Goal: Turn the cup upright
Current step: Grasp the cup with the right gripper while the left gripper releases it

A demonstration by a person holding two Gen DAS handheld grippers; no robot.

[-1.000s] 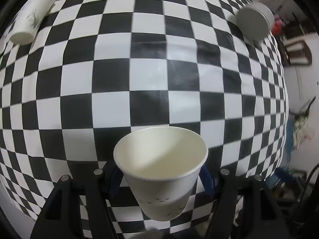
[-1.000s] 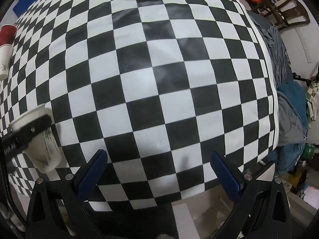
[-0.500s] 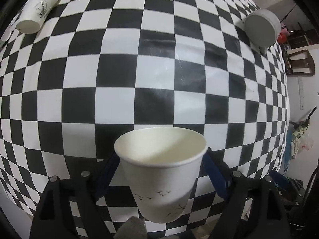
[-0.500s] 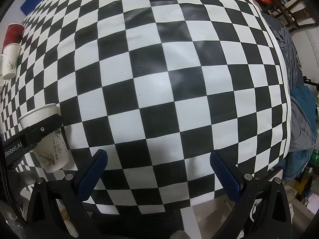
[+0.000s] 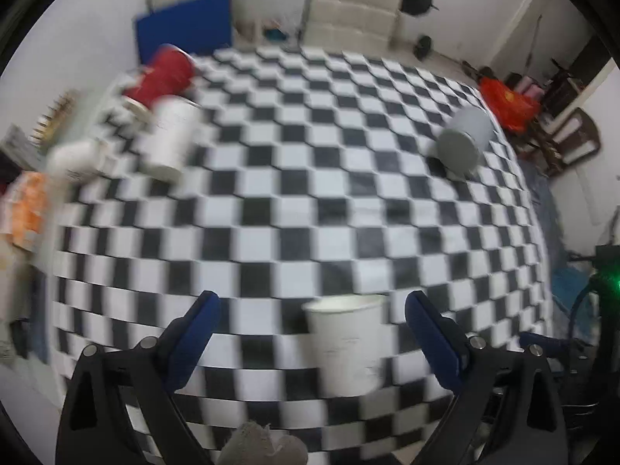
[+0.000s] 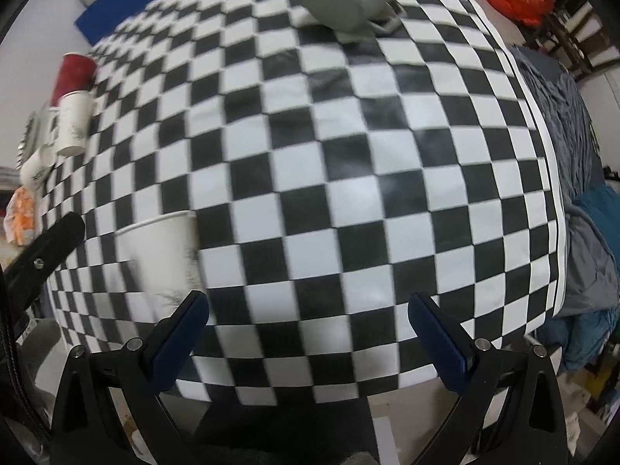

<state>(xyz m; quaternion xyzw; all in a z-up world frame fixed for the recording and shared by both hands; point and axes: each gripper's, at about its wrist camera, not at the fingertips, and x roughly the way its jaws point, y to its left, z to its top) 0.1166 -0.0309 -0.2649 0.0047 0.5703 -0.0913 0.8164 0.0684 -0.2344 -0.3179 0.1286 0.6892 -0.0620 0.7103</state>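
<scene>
A white paper cup [image 5: 346, 345] is seen upright w/ its mouth up on the checked cloth [image 5: 348, 201], low in the left wrist view and a bit right of centre. The left gripper [image 5: 310, 312] is spread wide; its blue pads [image 5: 199, 323] are well apart and the cup is touched by neither. The cup sits between them, nearer the right pad. A faint print is seen on the cup's side, but it is too blurry to be read.

In the right wrist view the same cup [image 6: 162, 259] is found at lower left, just above the left blue pad of the right gripper [image 6: 308, 312]. That gripper is also spread wide and nothing is held in it. A black finger of the left gripper [image 6: 42, 250] is seen at the left edge, beside the cup.

At upper left in the left wrist view, more white cups [image 5: 168, 135] and a red cup [image 5: 166, 73] are seen lying on their sides, v. blurred. A grey mug [image 5: 463, 141] is laid on its side at right, bottom toward the camera. An orange bag [image 5: 507, 102] and a blue mat [image 5: 182, 35] are seen past the cloth. No words can be read anywhere.
</scene>
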